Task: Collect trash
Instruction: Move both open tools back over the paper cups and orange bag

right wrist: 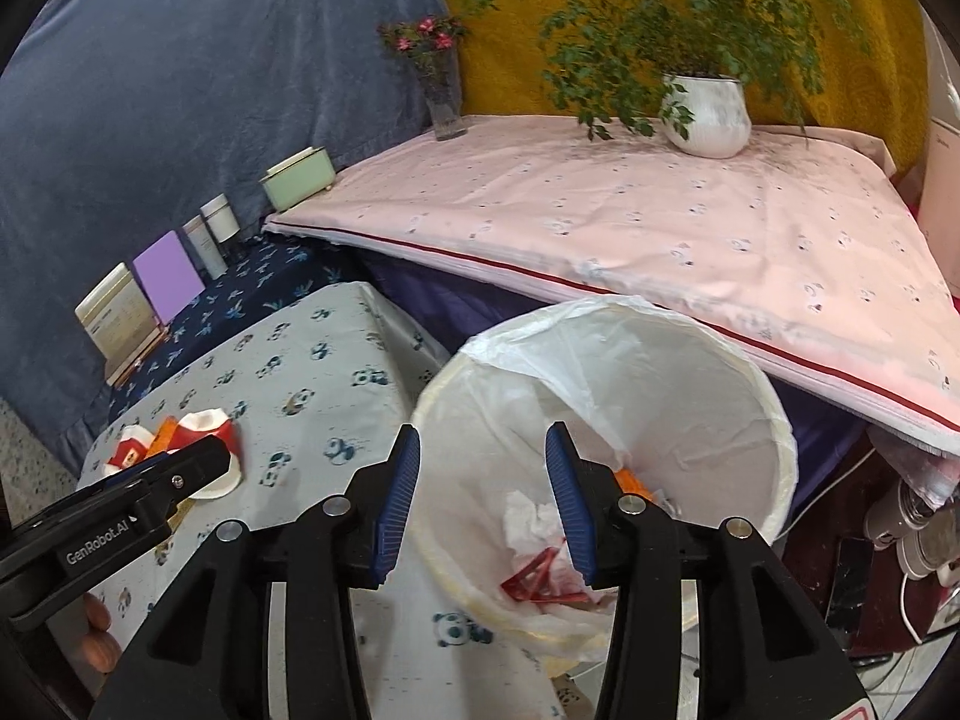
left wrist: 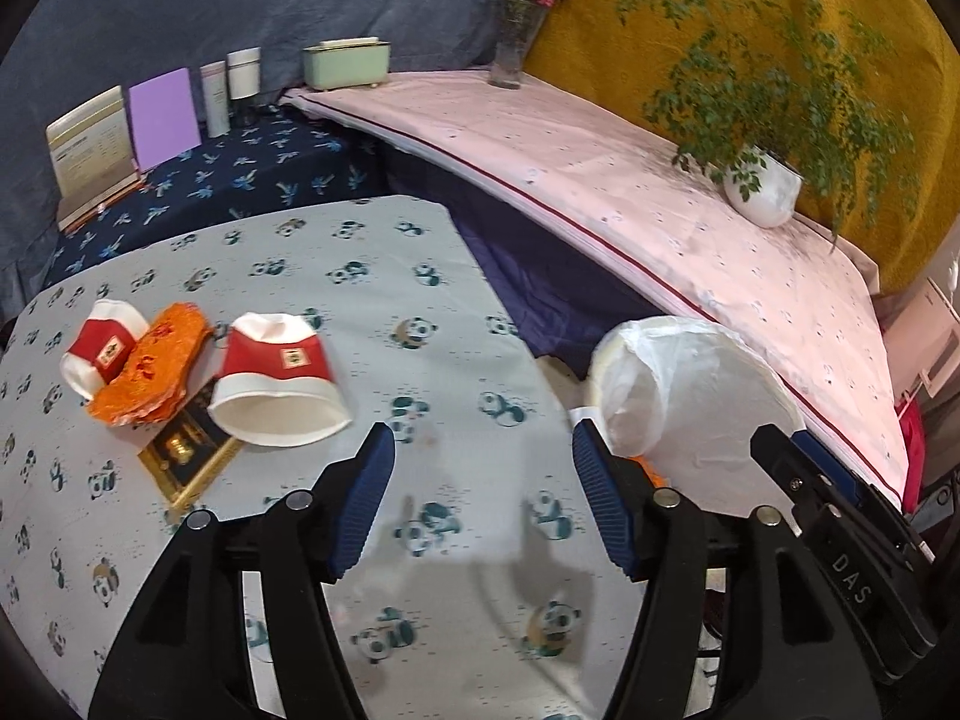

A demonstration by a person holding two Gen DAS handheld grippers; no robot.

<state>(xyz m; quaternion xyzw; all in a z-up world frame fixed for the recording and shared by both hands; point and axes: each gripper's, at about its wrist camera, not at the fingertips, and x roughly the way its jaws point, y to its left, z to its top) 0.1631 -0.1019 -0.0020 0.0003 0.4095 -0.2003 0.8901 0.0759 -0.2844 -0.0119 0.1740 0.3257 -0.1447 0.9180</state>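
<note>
On the panda-print table (left wrist: 384,276) lie two crushed red-and-white paper cups (left wrist: 276,384) (left wrist: 102,348), an orange wrapper (left wrist: 153,369) between them, and a black-and-gold packet (left wrist: 186,456) under them. My left gripper (left wrist: 483,504) is open and empty, a little right of the nearer cup. A white bin lined with a plastic bag (right wrist: 606,438) stands at the table's right edge; it holds crumpled tissue (right wrist: 528,519), red scraps (right wrist: 540,579) and an orange piece. My right gripper (right wrist: 483,507) is open and empty above the bin's mouth. The bin also shows in the left wrist view (left wrist: 690,384).
A raised pink-covered surface (right wrist: 660,228) behind the bin holds a white potted plant (right wrist: 708,114) and a flower vase (right wrist: 444,102). A dark blue shelf (left wrist: 240,180) at the back carries books, bottles and a green box (left wrist: 345,63). Cables and a power strip (right wrist: 924,546) lie at the right.
</note>
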